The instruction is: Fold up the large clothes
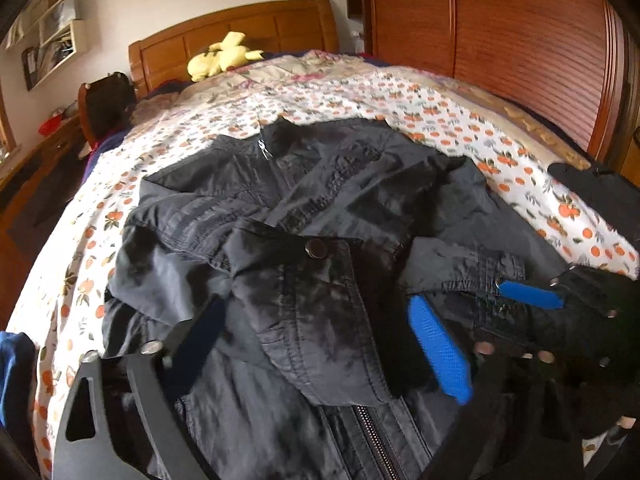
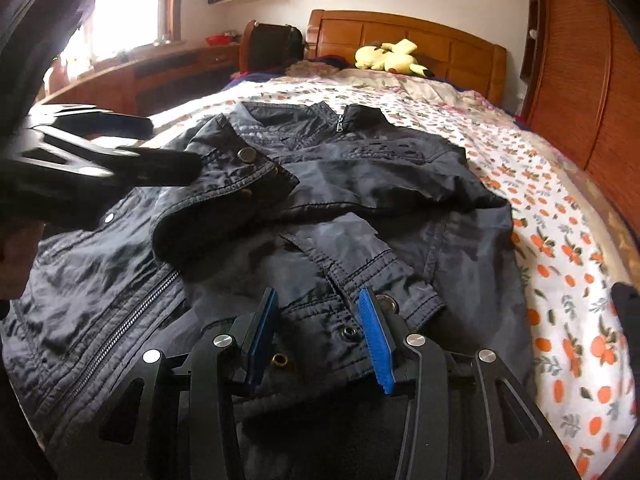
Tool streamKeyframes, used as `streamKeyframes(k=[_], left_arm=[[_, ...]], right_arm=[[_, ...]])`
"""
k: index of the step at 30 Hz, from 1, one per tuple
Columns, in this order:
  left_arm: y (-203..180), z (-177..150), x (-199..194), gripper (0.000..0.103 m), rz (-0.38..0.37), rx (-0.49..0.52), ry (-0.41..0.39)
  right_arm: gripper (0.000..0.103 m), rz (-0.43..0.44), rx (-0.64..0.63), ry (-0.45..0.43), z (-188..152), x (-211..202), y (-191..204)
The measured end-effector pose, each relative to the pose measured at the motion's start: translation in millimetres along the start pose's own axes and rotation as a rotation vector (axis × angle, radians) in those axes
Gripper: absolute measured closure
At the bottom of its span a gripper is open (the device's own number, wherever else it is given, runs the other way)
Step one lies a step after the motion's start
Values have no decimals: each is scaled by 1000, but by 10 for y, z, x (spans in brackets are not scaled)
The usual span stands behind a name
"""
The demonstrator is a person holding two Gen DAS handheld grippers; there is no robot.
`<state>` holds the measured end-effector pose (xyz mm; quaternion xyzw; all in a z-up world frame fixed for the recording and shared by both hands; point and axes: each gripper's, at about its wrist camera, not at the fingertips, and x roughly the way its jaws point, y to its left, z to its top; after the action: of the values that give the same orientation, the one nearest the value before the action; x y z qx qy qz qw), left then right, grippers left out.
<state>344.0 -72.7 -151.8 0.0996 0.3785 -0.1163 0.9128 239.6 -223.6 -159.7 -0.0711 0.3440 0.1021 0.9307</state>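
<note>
A dark navy jacket [image 1: 304, 208] lies on the bed, collar toward the headboard, both sleeves folded in across its front; it also shows in the right wrist view [image 2: 360, 184]. My left gripper [image 1: 316, 344] is open, its fingers standing on either side of the left sleeve cuff with the snap button [image 1: 316, 249]. In the right wrist view the left gripper [image 2: 160, 148] sits at that cuff. My right gripper [image 2: 316, 332] is open over the right sleeve cuff [image 2: 372, 280]. It shows in the left wrist view [image 1: 532, 292] low on the jacket's right side.
The bed has a white sheet with orange fruit print [image 2: 560, 264]. A yellow plush toy [image 2: 390, 58] lies by the wooden headboard [image 2: 420, 34]. A wooden wardrobe [image 1: 520, 40] stands along the right. A desk and chair [image 2: 272, 46] are at the left under a window.
</note>
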Motion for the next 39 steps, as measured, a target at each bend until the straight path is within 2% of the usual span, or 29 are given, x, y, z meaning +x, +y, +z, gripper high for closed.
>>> streamKeyframes(k=[6,12,18,21,29,34,39], left_arm=[[-43,-56,152,32,-29,8,46],[-121,-107,188,34,-18,45,66],[-170,-157,173,45,78,114,61],[-140,-187,167,45,120,144,64],[326,-220,4,45,220,77,39],[665,-368,-224,45,212,4,20],[806,-566,-416,45,235,-26,-4]], right_arm=[[63,-33,8,9,-17,-135,-59],[63,-43,50,-1,-46,-273,-205],[63,-51,53,-7,-61,-386,-226],[63,-54,46,-11,-72,-452,-198],[63,-54,28,-21,-57,-524,-112],[63,-45,23,-29,-26,-500,-70],[63,-40,16,-17,-12,-431,-30]])
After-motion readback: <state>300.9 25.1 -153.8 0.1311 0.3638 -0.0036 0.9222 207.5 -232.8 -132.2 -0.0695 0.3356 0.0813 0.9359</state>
